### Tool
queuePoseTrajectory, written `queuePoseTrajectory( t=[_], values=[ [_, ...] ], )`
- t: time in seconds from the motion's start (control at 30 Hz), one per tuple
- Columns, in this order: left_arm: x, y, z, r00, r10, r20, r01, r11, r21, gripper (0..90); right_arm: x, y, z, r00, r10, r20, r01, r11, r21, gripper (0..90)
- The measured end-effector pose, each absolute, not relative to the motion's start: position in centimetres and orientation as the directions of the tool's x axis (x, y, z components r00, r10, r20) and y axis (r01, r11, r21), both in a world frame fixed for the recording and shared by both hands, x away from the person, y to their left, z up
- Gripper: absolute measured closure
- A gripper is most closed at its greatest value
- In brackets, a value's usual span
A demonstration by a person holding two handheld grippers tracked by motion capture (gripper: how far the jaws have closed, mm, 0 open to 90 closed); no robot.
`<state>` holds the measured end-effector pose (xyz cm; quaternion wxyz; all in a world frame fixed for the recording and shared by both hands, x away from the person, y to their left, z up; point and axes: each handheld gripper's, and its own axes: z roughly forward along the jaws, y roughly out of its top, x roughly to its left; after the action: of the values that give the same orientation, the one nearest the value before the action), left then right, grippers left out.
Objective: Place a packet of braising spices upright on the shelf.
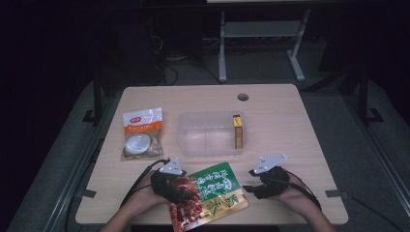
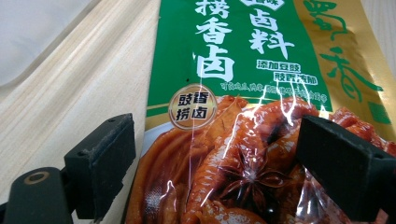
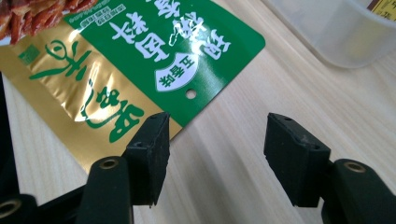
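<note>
- High view: green, gold and red seasoning pouch (image 1: 210, 197) lies flat at the near edge of the desk (image 1: 280, 125), between the two hands, one corner hanging past the edge.
- Writing on pouch, left gripper view: large white Chinese characters 捞香卤 and 卤料, with a round badge reading 鼓香捞卤 (image 2: 192, 106); smaller lines below are too fine to read. Picture of braised meat and a star anise underneath.
- Left gripper (image 1: 180, 186): jaws apart, straddling the red end of the pouch; whether the pads press on it cannot be told.
- Right gripper (image 1: 247, 180): jaws standing apart over bare wood just beside the pouch's green corner, nothing between them.
- Clear plastic box (image 1: 211, 133), mid-desk, holding a yellow and red carton (image 1: 237, 131) on edge; its print illegible.
- Orange and white snack bag (image 1: 141, 133), far left; label too small to read.
- Round cable hole (image 1: 243, 96) near the far edge.
</note>
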<state>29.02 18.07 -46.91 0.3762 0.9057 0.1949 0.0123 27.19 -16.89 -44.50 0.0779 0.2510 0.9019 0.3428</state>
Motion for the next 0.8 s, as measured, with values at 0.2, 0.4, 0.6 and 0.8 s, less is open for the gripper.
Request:
queuePoseTrajectory(
  t=[0.2, 0.4, 0.6, 0.8],
  values=[
    [28.6, 17.9, -47.0, 0.933, 0.348, -0.098, 0.317, -0.656, 0.685, 12.6, 27.2, -16.8, -44.6, -0.863, 0.505, 0.032, 0.399, 0.641, 0.656, 39.3],
    [28.3, 17.8, -46.9, 0.933, 0.35, -0.077, 0.305, -0.661, 0.686, 17.5, 27.3, -17.2, -44.5, -0.858, 0.513, 0.031, 0.404, 0.635, 0.658, 39.3],
    [27.8, 17.1, -46.5, 0.946, 0.316, -0.072, 0.278, -0.68, 0.678, 36.4, 27.4, -17.4, -44.4, -0.854, 0.519, 0.035, 0.41, 0.63, 0.659, 38.8],
    [27.9, 16.7, -46.2, 0.951, 0.298, -0.076, 0.271, -0.695, 0.666, 59.3, 27.5, -17.6, -44.3, -0.85, 0.526, 0.035, 0.412, 0.621, 0.667, 38.2]
  ],
)
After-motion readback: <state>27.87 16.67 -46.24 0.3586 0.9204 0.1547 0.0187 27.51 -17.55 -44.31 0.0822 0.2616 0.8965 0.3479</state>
